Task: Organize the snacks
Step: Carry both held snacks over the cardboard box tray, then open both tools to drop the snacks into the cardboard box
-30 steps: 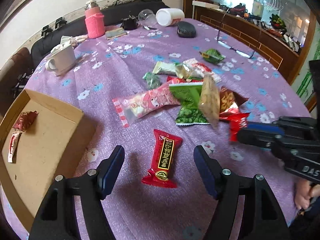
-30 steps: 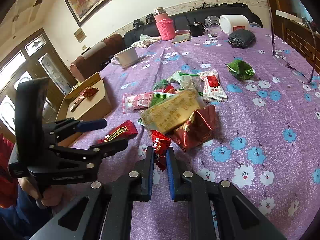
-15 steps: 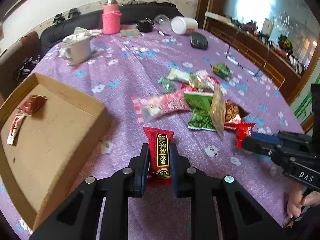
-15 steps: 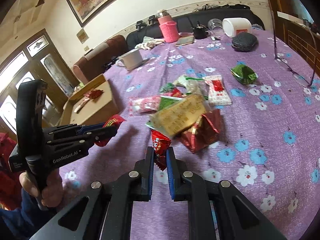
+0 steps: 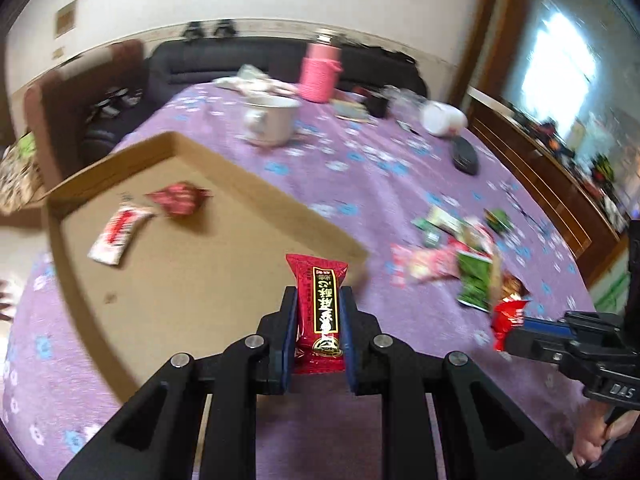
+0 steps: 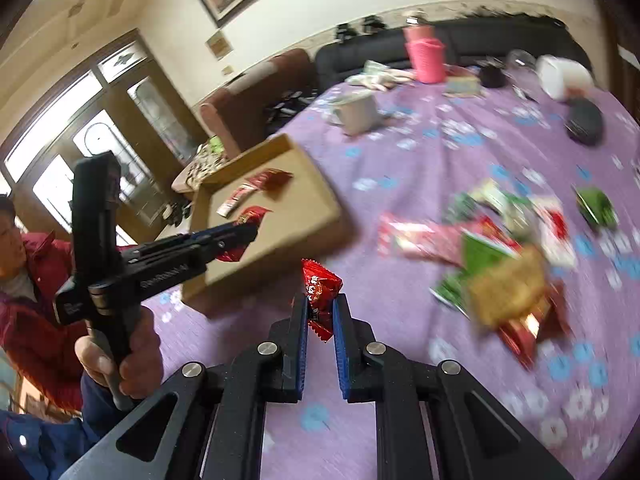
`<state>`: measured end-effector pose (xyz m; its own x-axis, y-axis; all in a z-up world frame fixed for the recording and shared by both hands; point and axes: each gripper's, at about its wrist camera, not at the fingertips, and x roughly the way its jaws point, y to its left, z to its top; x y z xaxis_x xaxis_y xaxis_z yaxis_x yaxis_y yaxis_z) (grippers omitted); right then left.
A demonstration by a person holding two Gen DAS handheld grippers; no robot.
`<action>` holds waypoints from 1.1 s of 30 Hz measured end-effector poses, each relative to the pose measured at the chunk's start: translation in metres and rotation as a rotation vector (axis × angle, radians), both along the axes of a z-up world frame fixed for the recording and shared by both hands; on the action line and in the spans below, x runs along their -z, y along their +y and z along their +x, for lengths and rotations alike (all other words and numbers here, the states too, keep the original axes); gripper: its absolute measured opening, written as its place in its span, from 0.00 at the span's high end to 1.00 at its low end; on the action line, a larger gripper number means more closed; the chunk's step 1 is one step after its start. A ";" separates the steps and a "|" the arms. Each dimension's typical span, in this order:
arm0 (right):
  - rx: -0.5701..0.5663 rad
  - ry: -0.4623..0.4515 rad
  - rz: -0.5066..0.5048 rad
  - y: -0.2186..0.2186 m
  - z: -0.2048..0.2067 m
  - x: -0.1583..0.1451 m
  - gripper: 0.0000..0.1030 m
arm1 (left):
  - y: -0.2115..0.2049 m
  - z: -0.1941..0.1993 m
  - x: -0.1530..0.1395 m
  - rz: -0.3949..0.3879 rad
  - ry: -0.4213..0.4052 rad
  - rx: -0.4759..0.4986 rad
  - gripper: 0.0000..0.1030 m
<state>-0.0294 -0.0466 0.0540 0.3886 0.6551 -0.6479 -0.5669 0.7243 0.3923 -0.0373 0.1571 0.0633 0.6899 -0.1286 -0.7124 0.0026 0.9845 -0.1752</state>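
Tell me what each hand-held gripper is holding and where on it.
Left hand-held gripper: long red snack bar, clamped across its lower half, top end sticking out. Right hand-held gripper: small red candy packet, pinched near its lower end.

The left gripper [image 5: 318, 316] is clamped on a long red snack bar [image 5: 319, 306] with yellow-framed lettering, holding it above the near corner of a shallow cardboard box [image 5: 256, 190]. Inside the box lie a white and red packet [image 5: 118, 234] and a dark red wrapper [image 5: 178, 198], near each other. To the right, the right gripper [image 5: 510, 330] pinches a small red candy [image 5: 508, 316] in front of a blurred pile of snacks [image 5: 460, 258] on the purple flowered tablecloth [image 5: 400, 168]. A white mug [image 5: 270, 122] and a pink bottle [image 5: 320, 74] stand farther back.
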 end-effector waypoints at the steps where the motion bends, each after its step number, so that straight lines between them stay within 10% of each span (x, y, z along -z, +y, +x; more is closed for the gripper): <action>1: -0.016 -0.006 0.002 0.011 0.003 -0.003 0.87 | 0.008 0.000 0.000 -0.004 0.000 -0.020 0.82; 14: -0.099 0.088 0.028 0.138 0.072 0.021 0.86 | 0.101 0.026 0.035 -0.076 0.069 -0.270 0.82; 22: -0.095 0.184 0.026 0.174 0.103 0.054 0.86 | 0.103 0.027 0.036 0.006 0.060 -0.342 0.82; 33: -0.129 0.057 -0.095 0.191 0.090 0.058 0.85 | 0.096 0.030 0.040 0.090 0.081 -0.359 0.82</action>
